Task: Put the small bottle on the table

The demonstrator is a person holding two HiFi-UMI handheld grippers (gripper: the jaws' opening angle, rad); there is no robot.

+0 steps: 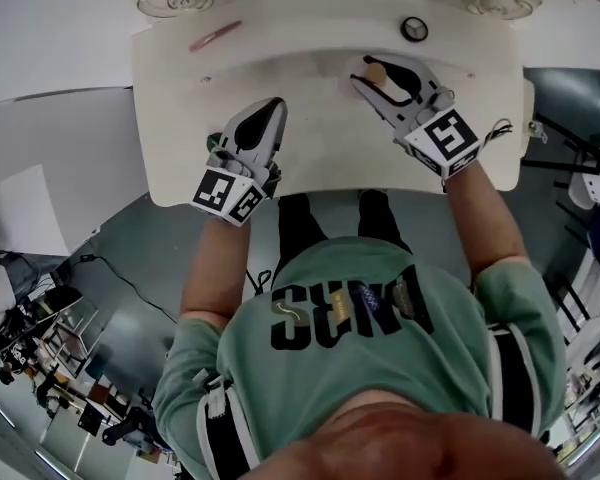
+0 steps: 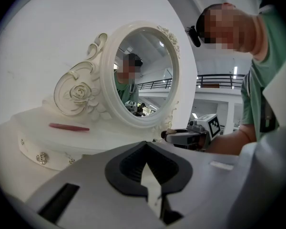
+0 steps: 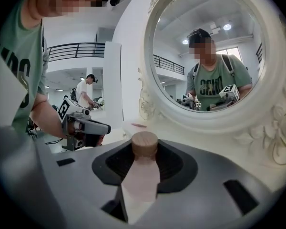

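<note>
The small bottle (image 1: 377,71) is pale pink with a tan round cap. My right gripper (image 1: 368,71) is shut on it, over the back right of the white dressing table (image 1: 320,168). In the right gripper view the bottle (image 3: 143,175) stands between the dark pads, its cap toward the mirror. Whether it touches the tabletop I cannot tell. My left gripper (image 1: 270,110) hovers over the table's front left, its jaws together with nothing between them. In the left gripper view only a thin sliver of table shows between its pads (image 2: 128,168).
An oval mirror in a carved white frame (image 3: 257,123) rises at the table's back. On the raised back shelf lie a pink stick (image 1: 215,35) at the left and a small black ring (image 1: 413,29) at the right. The person stands against the table's front edge.
</note>
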